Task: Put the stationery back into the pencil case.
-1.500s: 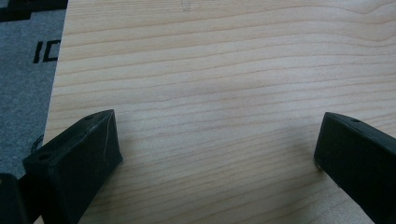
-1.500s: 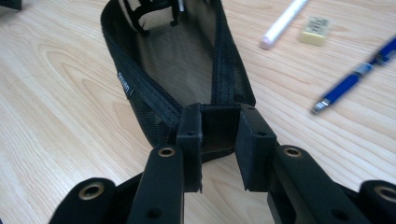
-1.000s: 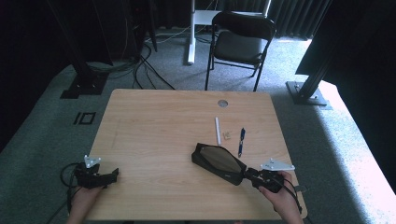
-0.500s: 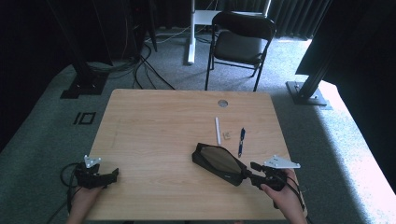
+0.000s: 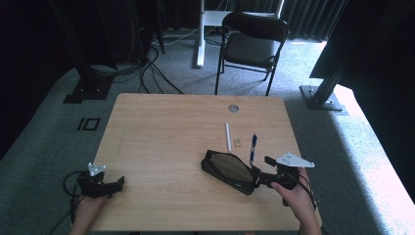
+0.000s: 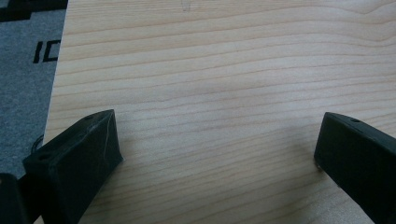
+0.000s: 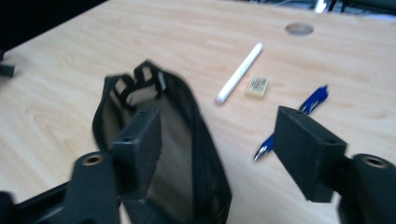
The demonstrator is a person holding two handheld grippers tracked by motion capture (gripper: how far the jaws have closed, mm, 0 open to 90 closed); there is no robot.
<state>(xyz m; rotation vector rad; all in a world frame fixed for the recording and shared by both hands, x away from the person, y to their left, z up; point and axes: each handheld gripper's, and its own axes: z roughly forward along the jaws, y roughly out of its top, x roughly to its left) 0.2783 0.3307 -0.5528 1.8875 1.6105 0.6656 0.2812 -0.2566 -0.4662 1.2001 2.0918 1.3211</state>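
Observation:
A black mesh pouch (image 5: 227, 169) lies on the wooden table (image 5: 166, 132), right of the middle. Just beyond it lie a white stick (image 5: 227, 137), a small beige eraser (image 5: 238, 142) and a blue pen (image 5: 253, 147). My right gripper (image 5: 262, 172) hovers at the pouch's near right end. Its jaws have just been opening and stand open. In the right gripper view the pouch (image 7: 182, 140) runs under the left jaw and its edge lies in the gap (image 7: 219, 140), untouched by the pads. My left gripper (image 5: 115, 183) rests open at the front left edge, over bare wood (image 6: 219, 149).
A round cable hole (image 5: 233, 108) sits near the table's far edge. A black folding chair (image 5: 252, 44) stands behind the table, on grey carpet with cables and black stands. The table's left half is bare wood.
The right gripper's jaws have spread apart, off the pouch's end, and the hand has risen a little and drawn back to the right. The pouch stays put. The left gripper has not moved.

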